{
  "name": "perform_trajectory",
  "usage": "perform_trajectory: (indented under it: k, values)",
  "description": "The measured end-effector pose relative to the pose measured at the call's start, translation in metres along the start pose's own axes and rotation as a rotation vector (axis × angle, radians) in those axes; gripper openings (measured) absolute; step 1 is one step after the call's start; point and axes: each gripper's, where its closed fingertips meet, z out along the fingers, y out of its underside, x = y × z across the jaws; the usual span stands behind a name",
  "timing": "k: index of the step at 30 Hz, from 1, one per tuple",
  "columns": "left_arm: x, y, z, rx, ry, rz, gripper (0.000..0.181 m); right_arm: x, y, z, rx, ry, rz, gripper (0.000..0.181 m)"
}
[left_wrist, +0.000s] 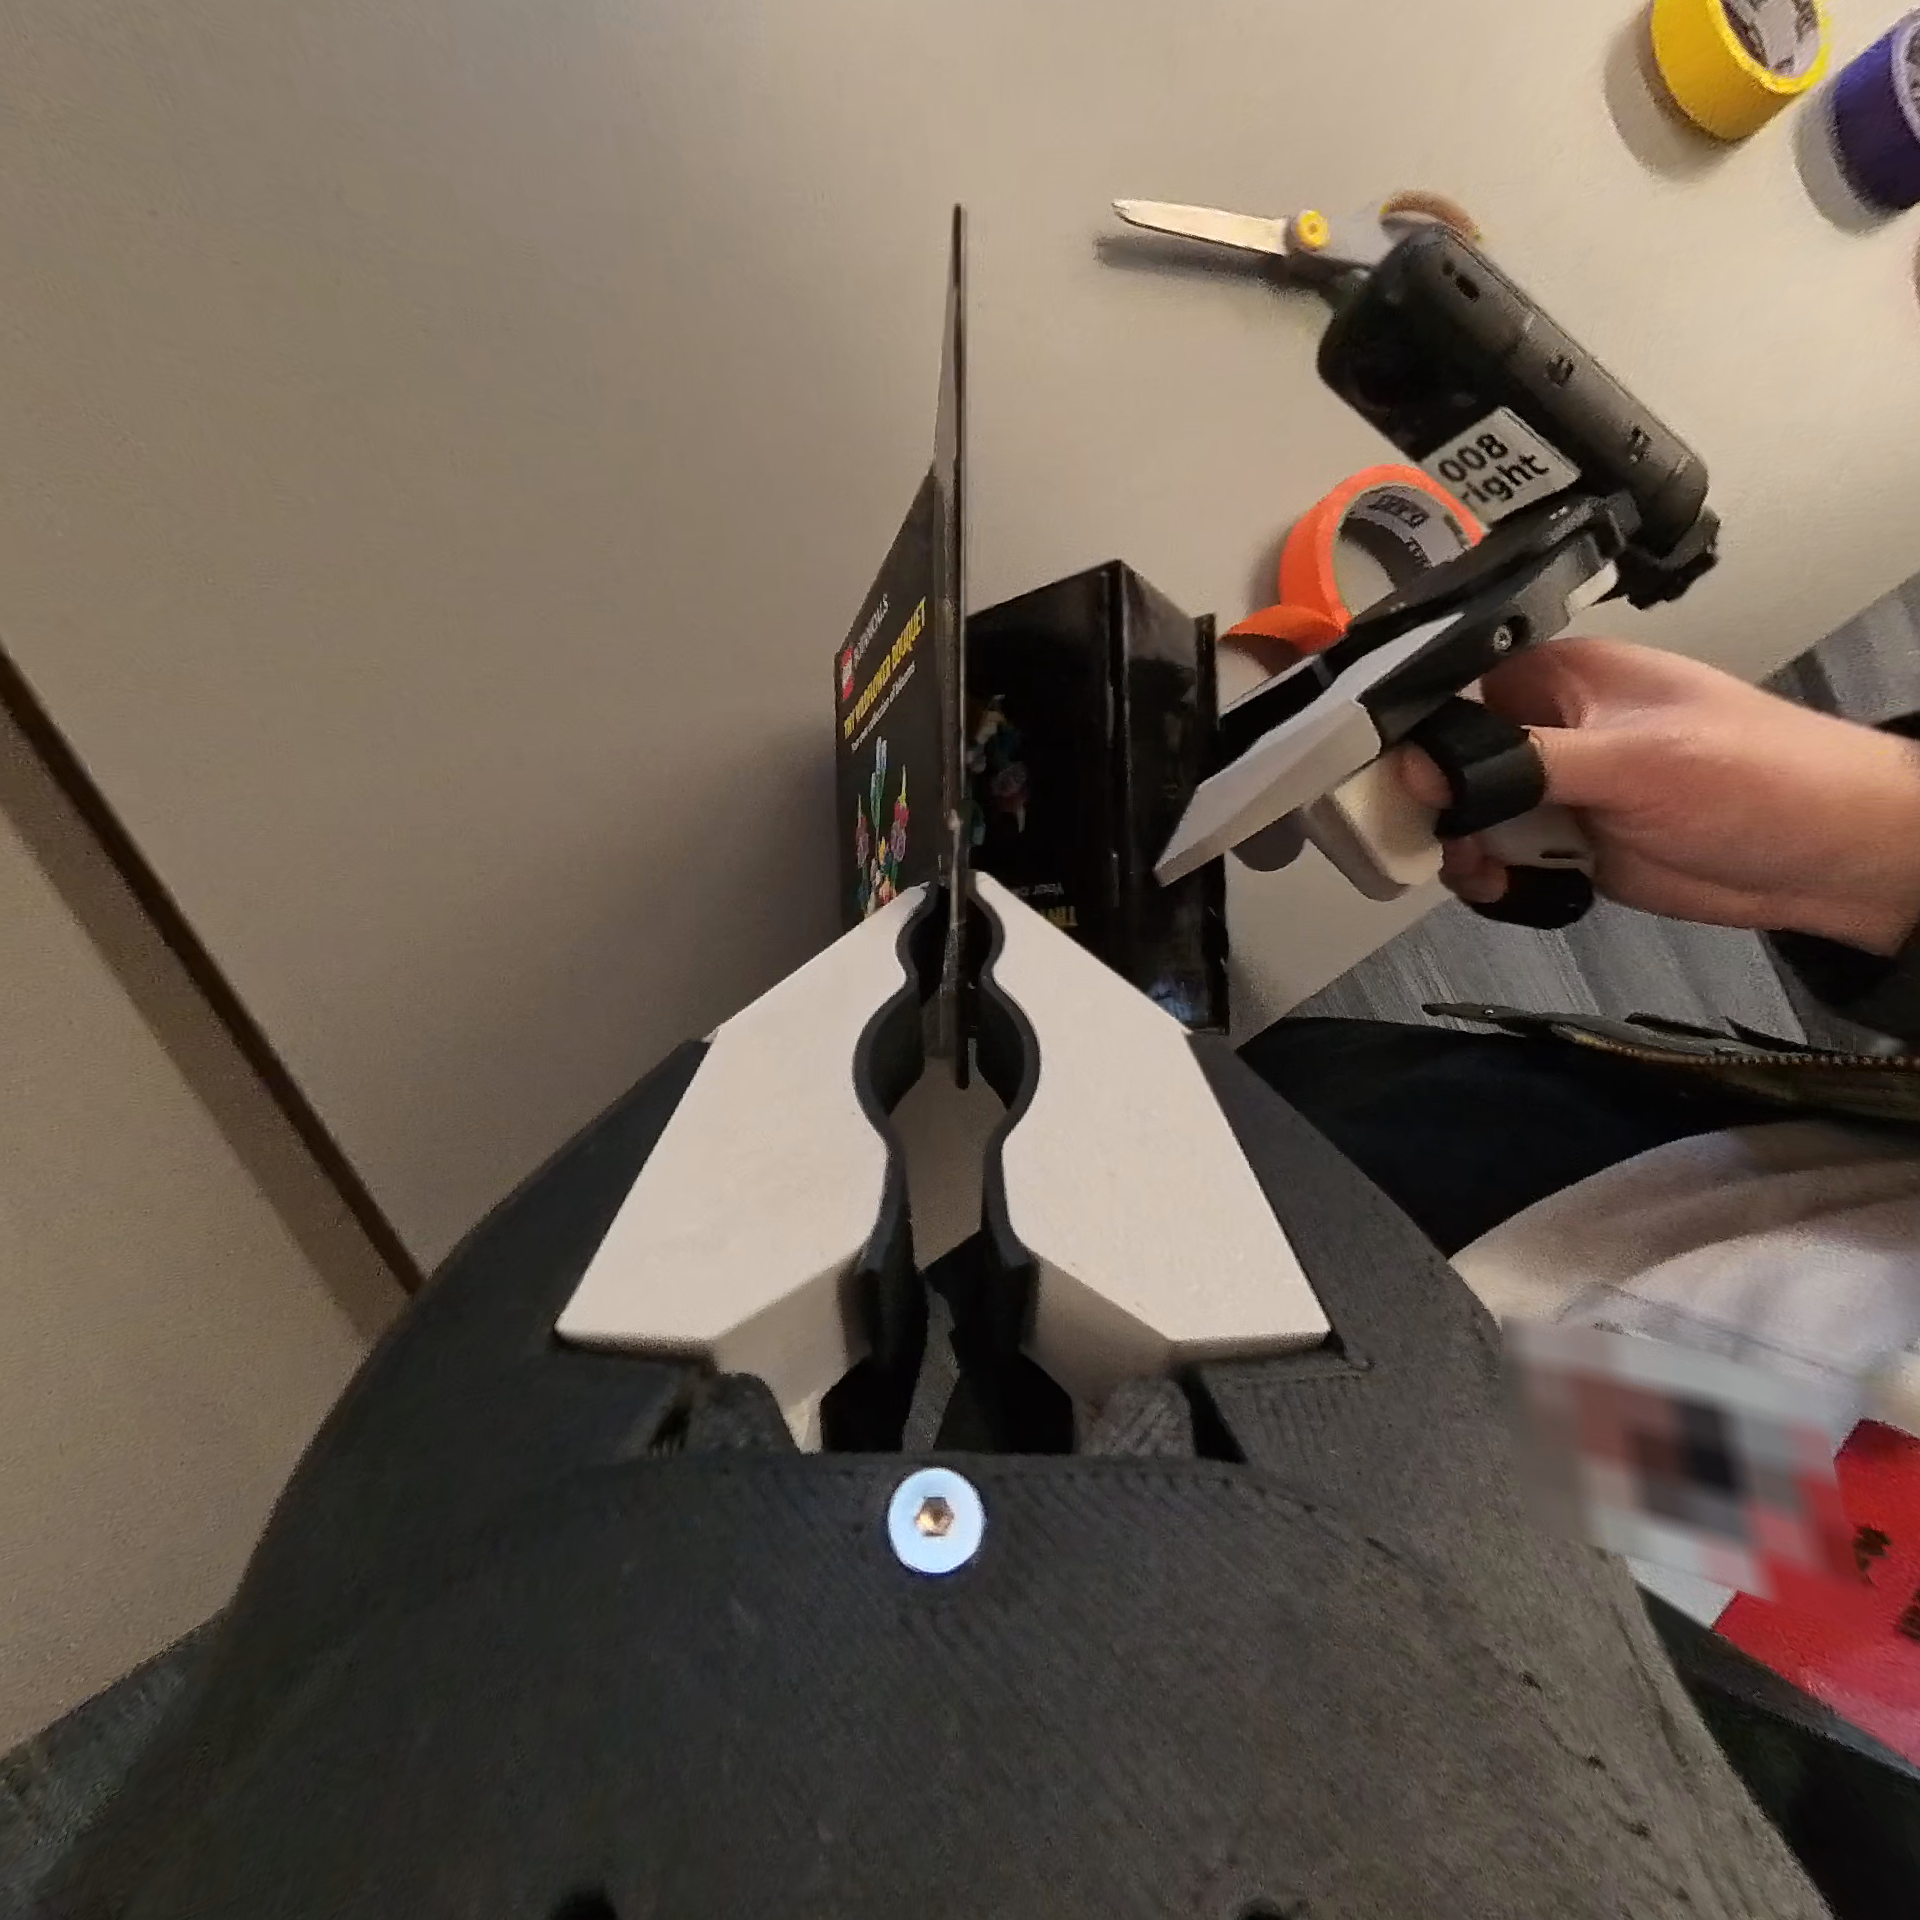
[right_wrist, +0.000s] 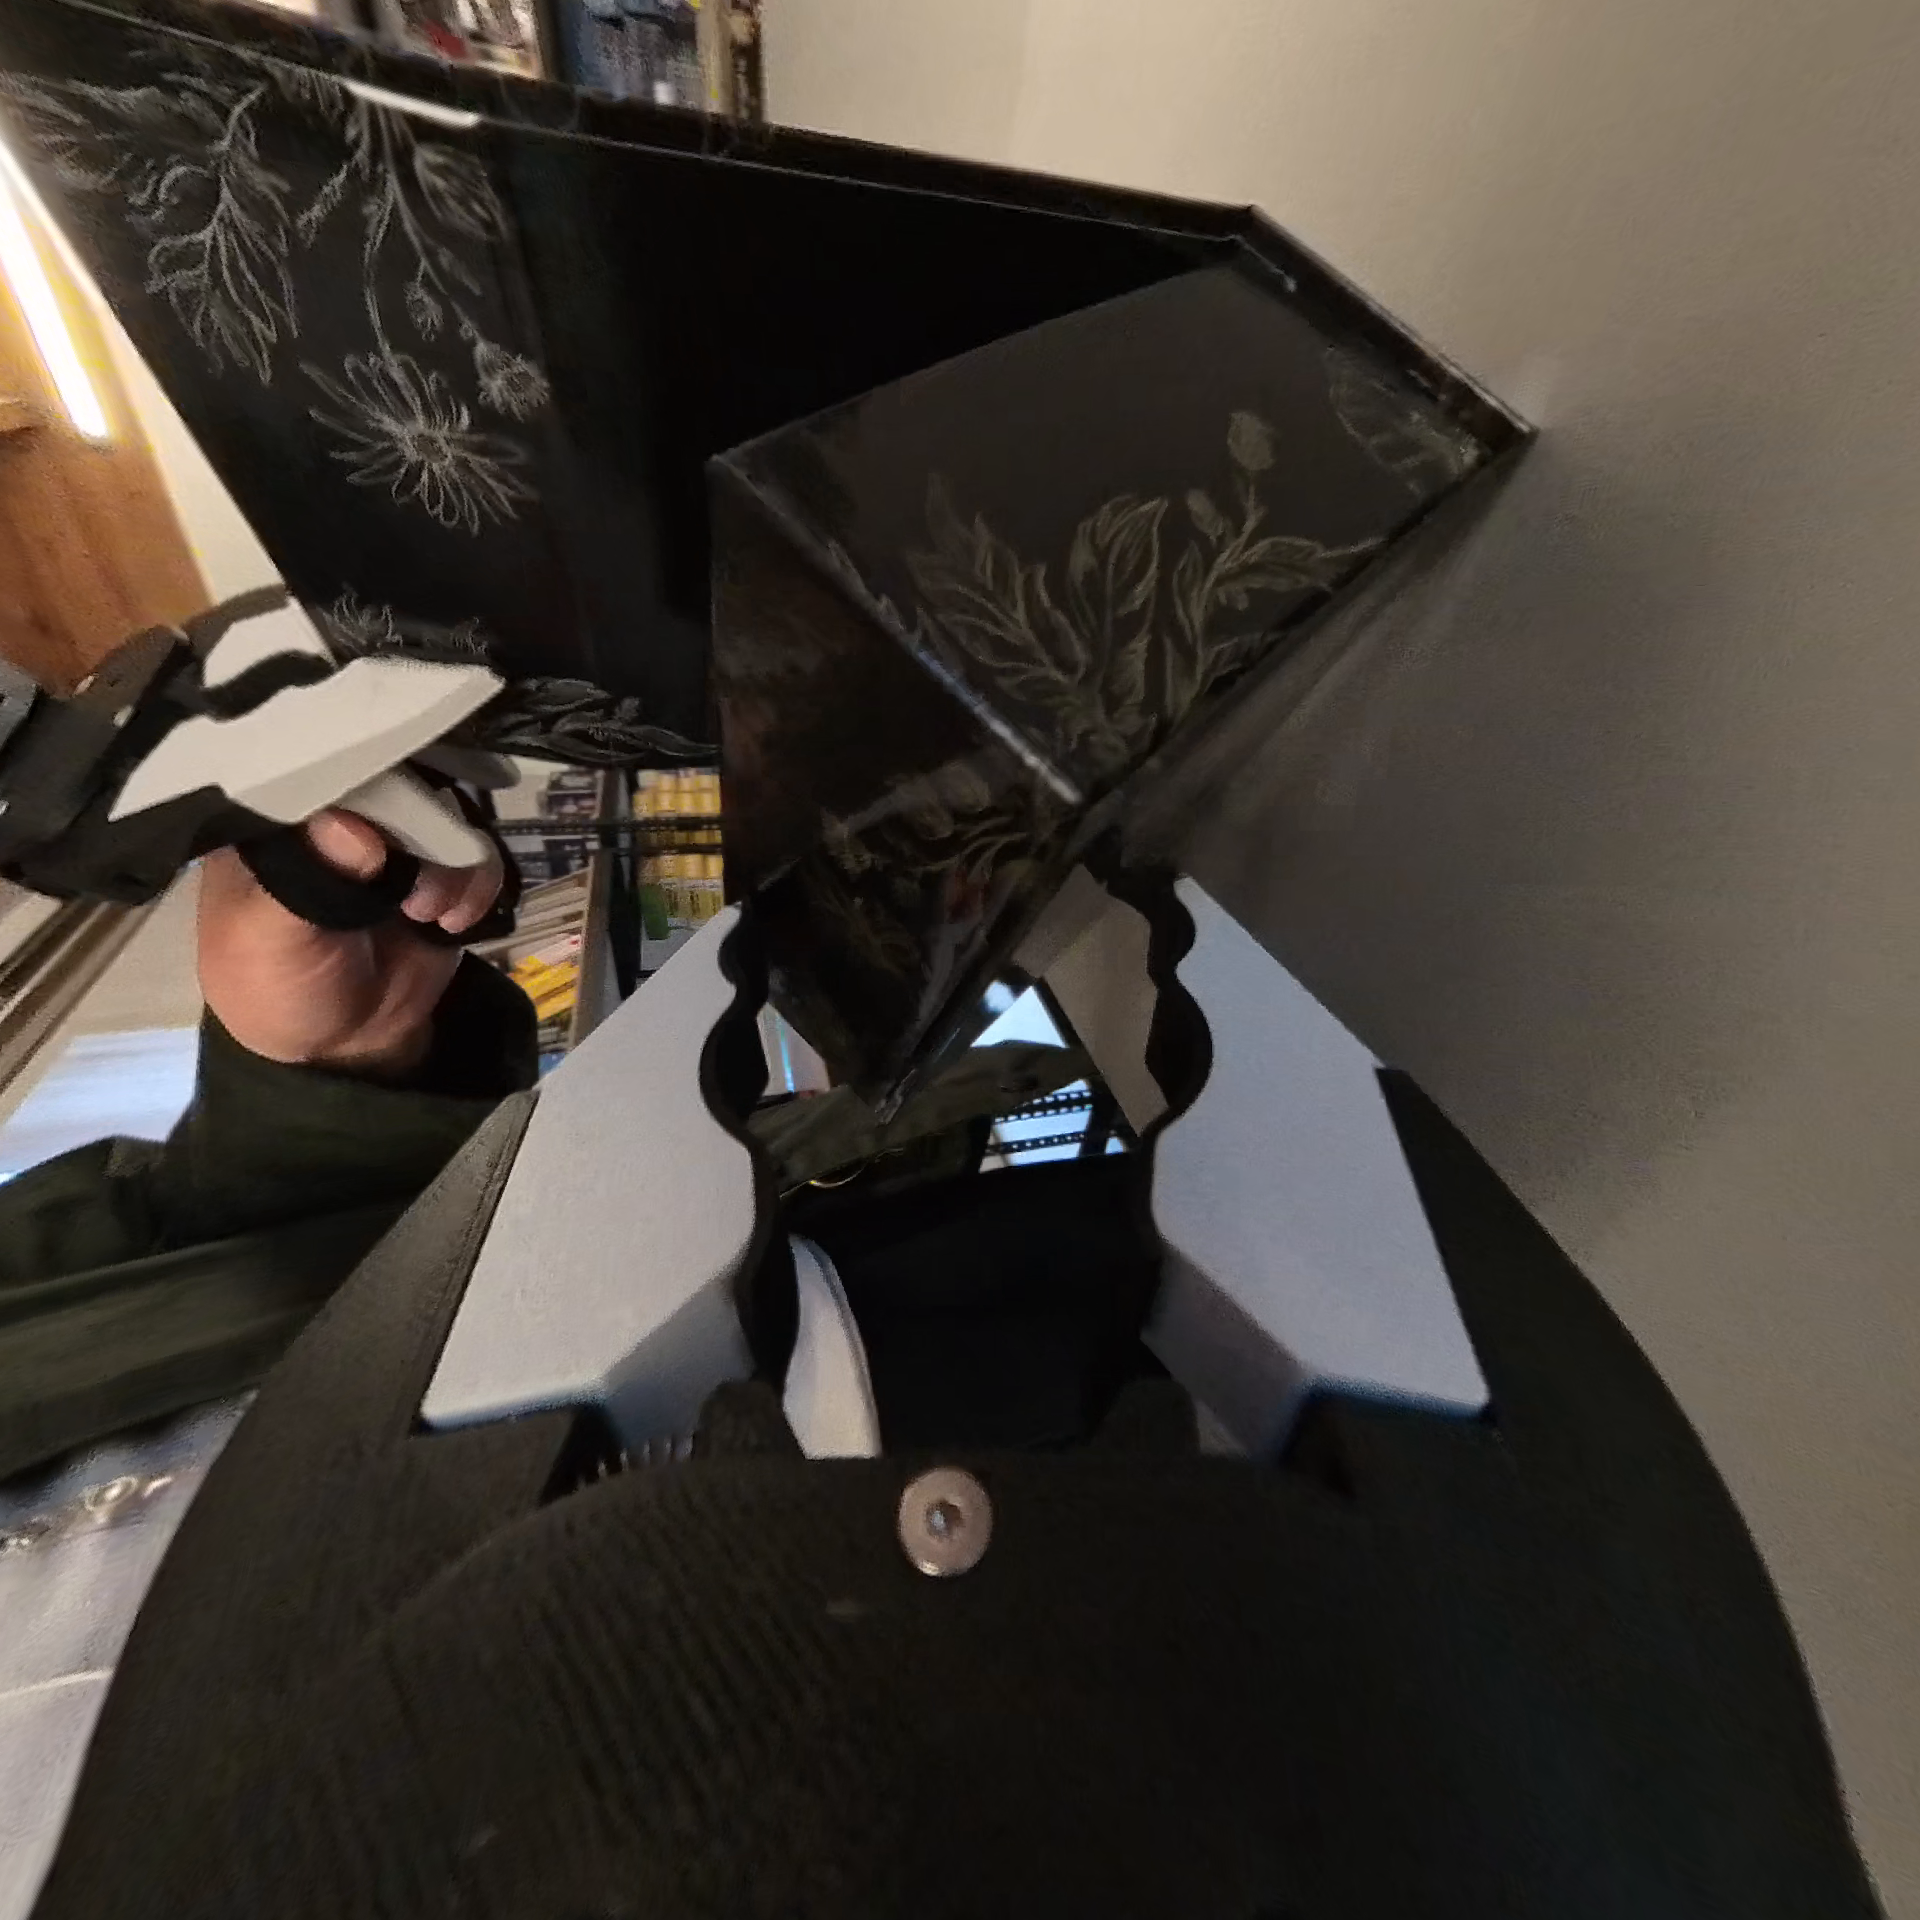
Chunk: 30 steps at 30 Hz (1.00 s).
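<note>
— Pale surface (left_wrist: 520, 416) under all; what is nearest?
— Left gripper (left_wrist: 951, 914), jaws pinched on the black box's (left_wrist: 1091, 779) flap (left_wrist: 951, 540). Beside the box, right gripper (right_wrist: 951, 997), jaws wide around another flap (right_wrist: 935, 675). Beyond the box: orange tape (left_wrist: 1340, 530), scissors (left_wrist: 1216, 229).

Black box (right_wrist: 644, 416) with pale sketched flowers; white tongs (left_wrist: 951, 935) lined black; beyond them yellow (left_wrist: 1725, 62), purple (left_wrist: 1870, 125) and orange tape rolls (left_wrist: 1351, 540) on a beige tabletop (left_wrist: 520, 416).
</note>
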Motion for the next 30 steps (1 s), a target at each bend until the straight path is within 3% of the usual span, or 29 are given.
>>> perform_trajectory:
  k: [2, 7, 9, 10, 14, 18, 24, 30]
  values:
    - [-0.01, 0.0, -0.009, 0.001, -0.038, -0.017, 0.0, -0.003, 0.0, 0.001, 0.006, -0.05, -0.038, 0.063]
    - [-0.025, 0.002, -0.028, 0.034, -0.06, -0.118, 0.0, -0.009, -0.008, 0.005, 0.039, -0.2, 0.025, 0.09]
    - [-0.027, 0.007, -0.028, 0.036, -0.067, -0.143, 0.0, -0.013, -0.012, 0.007, 0.047, -0.244, 0.052, 0.086]
    - [-0.026, 0.008, -0.027, 0.04, -0.07, -0.146, 0.0, -0.009, -0.013, 0.009, 0.047, -0.217, 0.071, 0.078]
    - [-0.018, 0.006, -0.027, 0.065, -0.053, -0.161, 0.001, -0.005, -0.02, 0.017, 0.059, -0.123, 0.129, 0.083]
    - [-0.016, 0.004, -0.029, 0.076, -0.036, -0.156, 0.001, 0.01, -0.013, 0.022, -0.004, 0.042, 0.134, 0.071]
    - [-0.018, 0.006, -0.029, 0.096, 0.009, -0.201, 0.002, 0.004, -0.015, 0.027, 0.005, 0.071, 0.163, 0.07]
    - [-0.025, 0.025, -0.014, 0.024, -0.001, -0.207, 0.004, -0.026, -0.024, 0.034, 0.055, -0.078, 0.211, 0.072]
